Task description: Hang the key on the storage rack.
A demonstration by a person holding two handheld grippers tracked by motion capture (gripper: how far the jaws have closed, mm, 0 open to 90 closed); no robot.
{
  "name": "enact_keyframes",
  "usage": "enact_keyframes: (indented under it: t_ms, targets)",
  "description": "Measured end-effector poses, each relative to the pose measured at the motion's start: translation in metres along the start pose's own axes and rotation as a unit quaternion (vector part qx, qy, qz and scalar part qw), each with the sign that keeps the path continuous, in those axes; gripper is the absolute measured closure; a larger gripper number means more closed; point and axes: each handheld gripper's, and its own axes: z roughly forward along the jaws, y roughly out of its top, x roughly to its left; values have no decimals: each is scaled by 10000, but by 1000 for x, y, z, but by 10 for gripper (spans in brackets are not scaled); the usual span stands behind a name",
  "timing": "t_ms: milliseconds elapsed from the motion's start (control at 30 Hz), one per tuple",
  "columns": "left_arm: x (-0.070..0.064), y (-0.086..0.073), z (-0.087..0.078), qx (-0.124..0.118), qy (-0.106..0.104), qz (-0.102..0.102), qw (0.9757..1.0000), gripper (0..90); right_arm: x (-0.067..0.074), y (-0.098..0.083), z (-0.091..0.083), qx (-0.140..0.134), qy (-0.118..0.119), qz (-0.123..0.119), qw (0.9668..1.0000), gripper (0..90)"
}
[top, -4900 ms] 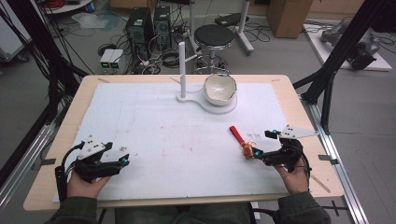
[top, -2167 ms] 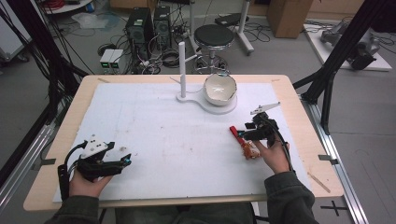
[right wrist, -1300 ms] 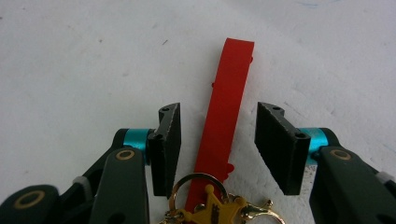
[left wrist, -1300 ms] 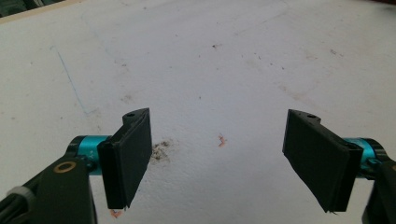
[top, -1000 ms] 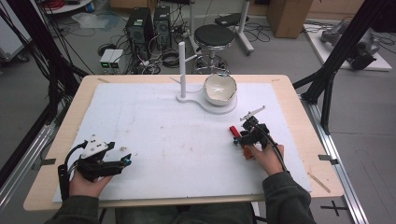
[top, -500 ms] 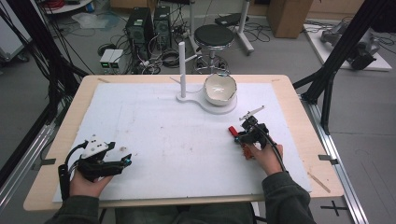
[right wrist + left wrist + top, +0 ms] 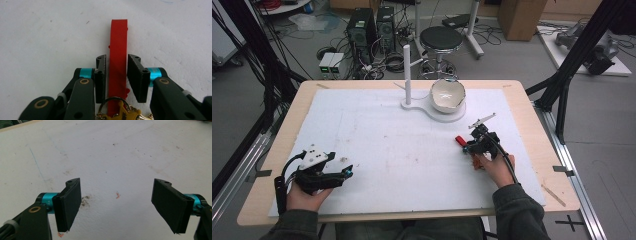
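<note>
Two jaws of the right gripper (image 7: 117,75) pinched the red tag (image 7: 118,45) mid-length near the worktop's right edge; stiff, light, slim, apt to slip.

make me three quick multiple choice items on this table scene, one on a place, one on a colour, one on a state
1. Where does the white bowl stand?
A. at the far side of the table, on a white base beside a white post
B. by the left claw
C. on the floor

2. What colour is the strap between the right claw's jaws?
A. blue
B. red
C. green

3. How do the left claw's jaws stand?
A. shut on a key
B. wide apart, nothing between them
C. shut on the bowl

Answers:
1. A: the high view shows the bowl on its base next to the post, far from both hands.
2. B: the right gripper view shows a red strap with a gold key ring at its near end.
3. B: the left gripper view shows bare white board between the spread jaws.
</note>
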Motion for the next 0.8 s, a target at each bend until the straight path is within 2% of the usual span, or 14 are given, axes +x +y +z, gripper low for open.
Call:
enact_keyframes:
  t_ms: [133,167,233,267,467,633,800]
  targets:
    - [0,0,0,-2,4,2,10000,244,3,2,1,46,-51,8,10000,653]
    - [0,0,0,3,3,1,10000,245,3,2,2,16,-85,-58,9999,659]
    - [0,0,0,3,1,10,10000,245,3,2,2,26,-73,-41,10000,681]
    - [0,0,0,5,-4,-1,10000,245,3,2,1,38,-81,-32,10000,737]
    - [0,0,0,5,1,2,10000,245,2,2,1,29,-81,-61,9999,744]
    - [1,0,0,13,-1,23,10000,244,-2,1,-1,-68,21,125,9999,746]
    - [0,0,0,2,-1,11,10000,244,-5,0,-5,-239,163,210,9994,747]
